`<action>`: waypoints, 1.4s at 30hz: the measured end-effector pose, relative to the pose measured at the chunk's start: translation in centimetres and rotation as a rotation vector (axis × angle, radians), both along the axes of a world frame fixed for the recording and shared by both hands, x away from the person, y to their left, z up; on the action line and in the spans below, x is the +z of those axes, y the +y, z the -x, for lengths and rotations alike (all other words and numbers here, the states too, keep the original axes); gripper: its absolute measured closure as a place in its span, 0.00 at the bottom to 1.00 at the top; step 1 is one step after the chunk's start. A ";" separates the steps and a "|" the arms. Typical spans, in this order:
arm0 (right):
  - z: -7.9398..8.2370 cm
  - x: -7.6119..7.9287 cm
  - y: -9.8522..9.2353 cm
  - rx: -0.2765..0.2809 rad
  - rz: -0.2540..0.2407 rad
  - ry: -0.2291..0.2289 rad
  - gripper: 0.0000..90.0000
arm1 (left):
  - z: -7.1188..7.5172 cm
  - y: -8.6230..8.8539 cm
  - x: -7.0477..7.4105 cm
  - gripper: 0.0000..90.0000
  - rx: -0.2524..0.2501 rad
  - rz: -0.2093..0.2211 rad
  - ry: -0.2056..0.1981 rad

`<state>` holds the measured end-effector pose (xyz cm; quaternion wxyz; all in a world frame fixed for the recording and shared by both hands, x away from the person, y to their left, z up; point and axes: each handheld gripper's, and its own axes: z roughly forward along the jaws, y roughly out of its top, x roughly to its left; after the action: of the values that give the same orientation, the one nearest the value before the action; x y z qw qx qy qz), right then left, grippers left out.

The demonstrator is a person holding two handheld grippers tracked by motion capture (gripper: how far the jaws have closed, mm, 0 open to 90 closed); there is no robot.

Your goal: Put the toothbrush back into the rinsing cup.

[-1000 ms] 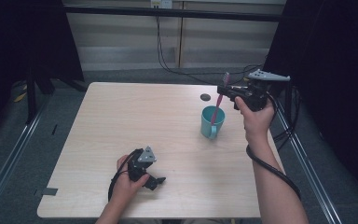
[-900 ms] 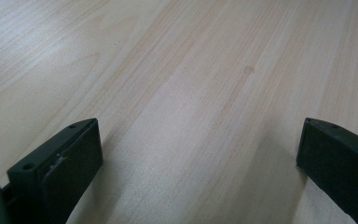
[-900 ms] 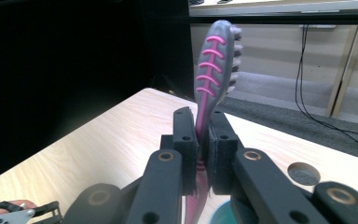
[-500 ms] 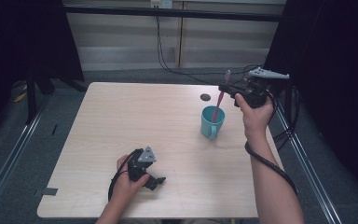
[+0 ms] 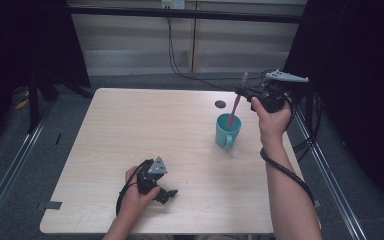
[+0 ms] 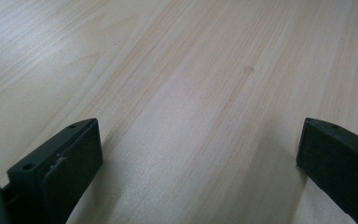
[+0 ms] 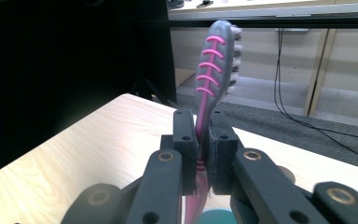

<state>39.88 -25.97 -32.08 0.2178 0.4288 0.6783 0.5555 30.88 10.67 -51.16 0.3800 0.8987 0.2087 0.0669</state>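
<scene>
Overhead: right claw (image 5: pixel 243 91) pinches pink toothbrush (image 5: pixel 237 101) above teal mug (image 5: pixel 227 130) near surface's (image 5: pixel 130 130) right edge; left claw (image 5: pixel 166 194) spread, near front edge

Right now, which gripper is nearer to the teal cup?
Right. The right gripper hangs just above the teal cup, shut on a pink toothbrush. The left gripper rests open on the table's near side, well apart.

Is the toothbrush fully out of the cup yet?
Not yet. The right gripper clamps the toothbrush near its head, and in the high view its lower end is inside the cup.
</scene>
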 end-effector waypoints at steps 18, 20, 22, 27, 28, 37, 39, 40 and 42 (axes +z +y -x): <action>-0.9 -1.5 -0.1 -0.038 0.025 0.014 0.94 | 0.0 0.0 0.0 0.00 -0.007 -0.007 -0.002; -1.0 -1.6 -0.1 -0.036 0.028 0.012 0.94 | 0.0 0.0 0.0 0.00 -0.006 -0.008 -0.001; -1.1 -1.8 -0.1 -0.038 0.028 0.013 0.94 | 0.0 0.0 0.0 0.00 -0.006 -0.007 -0.003; -1.4 -2.5 0.0 -0.039 0.033 0.020 0.94 | 0.0 0.0 0.0 0.00 -0.003 -0.006 -0.004; -1.5 -2.6 0.0 -0.042 0.033 0.020 0.94 | 0.0 0.0 0.0 0.00 -0.003 -0.006 -0.004; -1.6 -4.3 0.1 -0.060 0.038 0.025 0.94 | 0.0 0.0 0.0 0.00 0.003 0.001 -0.003; -1.5 -4.4 0.1 -0.063 0.042 0.028 0.94 | 0.0 0.0 0.0 0.00 0.003 0.002 -0.003; -1.5 -4.8 0.1 -0.064 0.042 0.032 0.94 | 0.0 0.0 0.0 0.00 0.003 0.001 -0.003; -1.4 -5.1 0.1 -0.067 0.046 0.036 0.94 | 0.0 0.0 0.0 0.00 0.003 0.001 -0.003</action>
<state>41.32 -25.85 -37.15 0.2337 0.4562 0.6800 0.5242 30.86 10.65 -51.18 0.3807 0.8979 0.2098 0.0686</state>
